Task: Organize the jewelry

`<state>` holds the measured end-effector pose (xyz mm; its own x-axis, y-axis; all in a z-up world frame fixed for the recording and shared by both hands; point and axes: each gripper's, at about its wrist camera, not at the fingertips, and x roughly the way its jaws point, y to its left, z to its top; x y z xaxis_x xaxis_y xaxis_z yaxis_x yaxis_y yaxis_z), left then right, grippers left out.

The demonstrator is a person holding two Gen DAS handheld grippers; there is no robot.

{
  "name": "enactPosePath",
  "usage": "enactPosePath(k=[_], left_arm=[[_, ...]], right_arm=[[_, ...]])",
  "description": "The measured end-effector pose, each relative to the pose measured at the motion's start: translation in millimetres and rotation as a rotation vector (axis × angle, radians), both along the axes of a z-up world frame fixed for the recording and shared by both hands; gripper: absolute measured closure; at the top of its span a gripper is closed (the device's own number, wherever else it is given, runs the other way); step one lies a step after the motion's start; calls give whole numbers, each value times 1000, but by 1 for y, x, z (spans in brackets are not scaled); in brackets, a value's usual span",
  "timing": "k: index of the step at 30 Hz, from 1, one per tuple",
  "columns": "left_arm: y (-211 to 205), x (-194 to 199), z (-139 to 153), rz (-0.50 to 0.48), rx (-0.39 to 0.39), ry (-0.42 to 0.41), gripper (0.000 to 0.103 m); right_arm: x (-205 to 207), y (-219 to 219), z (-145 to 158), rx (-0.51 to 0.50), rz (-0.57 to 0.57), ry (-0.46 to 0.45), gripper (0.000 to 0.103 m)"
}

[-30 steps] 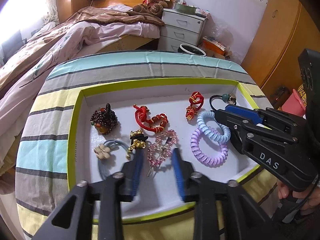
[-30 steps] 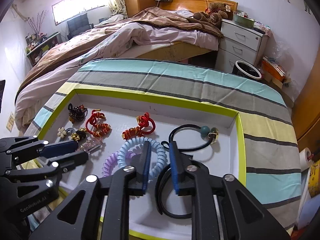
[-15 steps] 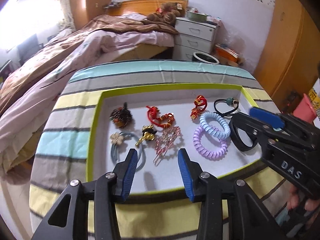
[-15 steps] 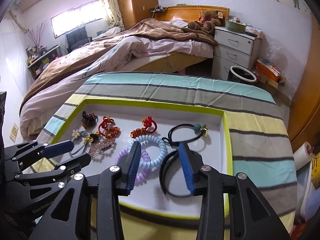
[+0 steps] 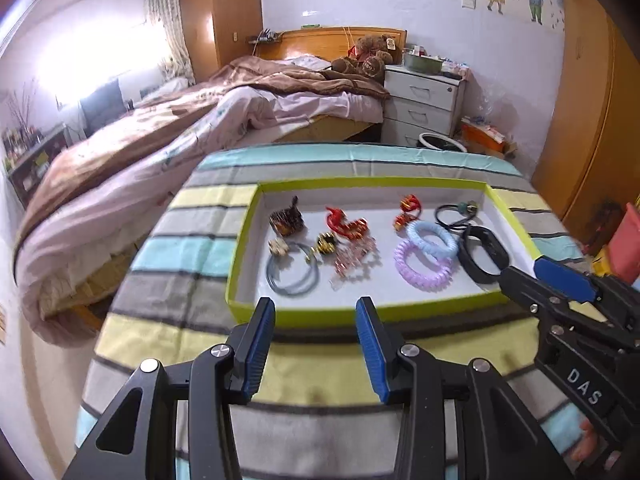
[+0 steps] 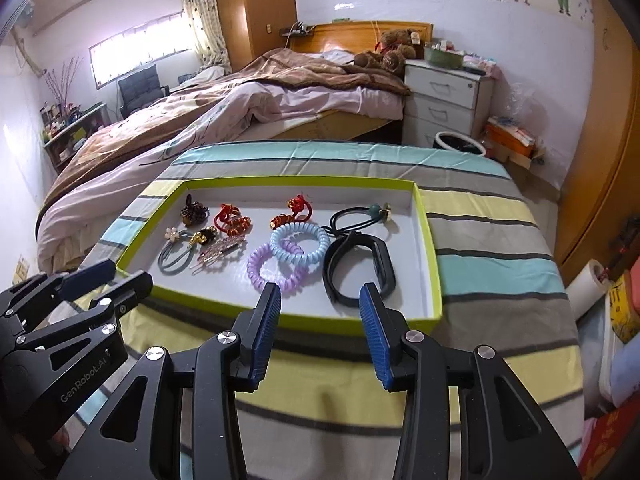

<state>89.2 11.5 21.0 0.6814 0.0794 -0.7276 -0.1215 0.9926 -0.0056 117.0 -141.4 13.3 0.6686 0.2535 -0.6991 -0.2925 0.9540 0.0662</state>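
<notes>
Ten pieces of jewelry counted, all lying inside the lime-rimmed tray (image 6: 434, 280) on the striped cloth (image 6: 480, 216). Far row, left to right: one dark beaded bracelet (image 6: 193, 211), two red knotted charms (image 6: 231, 220) (image 6: 291, 212), one black hair tie with a teal bead (image 6: 360, 216). Near row, left to right: one grey-blue hair tie with a flower (image 6: 176, 254), one gold ornament (image 6: 202, 237), one pink beaded clip (image 6: 219, 254), one lilac coil band (image 6: 272, 268) overlapped by one pale-blue coil band (image 6: 299, 242), one black wristband (image 6: 360, 270) at the right end.

Compared with a second ago: both tools drawn back from above the tray to the near side of its rim, tray contents seen from further off. Black wristband, earlier under the right tool's fingers, now lying clear of them. Pink clip, earlier between the left tool's fingers, likewise clear.

Left gripper (image 5: 316, 346): jaws spread, opened during the last second and steady since, nothing between them. Right gripper (image 6: 320, 334): jaws wide apart, just been opening, nothing between them. Bed (image 6: 240, 104) beyond the cloth, nightstand (image 6: 448, 100) far right.
</notes>
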Motion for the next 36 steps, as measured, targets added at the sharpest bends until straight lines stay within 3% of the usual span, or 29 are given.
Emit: enactPosePath(k=[9, 36], left_arm=[[-7, -25, 3, -42, -58, -14, 61], [-9, -31, 2, -29, -50, -7, 61]], right_arm=[[-29, -1, 2, 27, -5, -16, 61], [-41, 2, 3, 26, -6, -19, 61]])
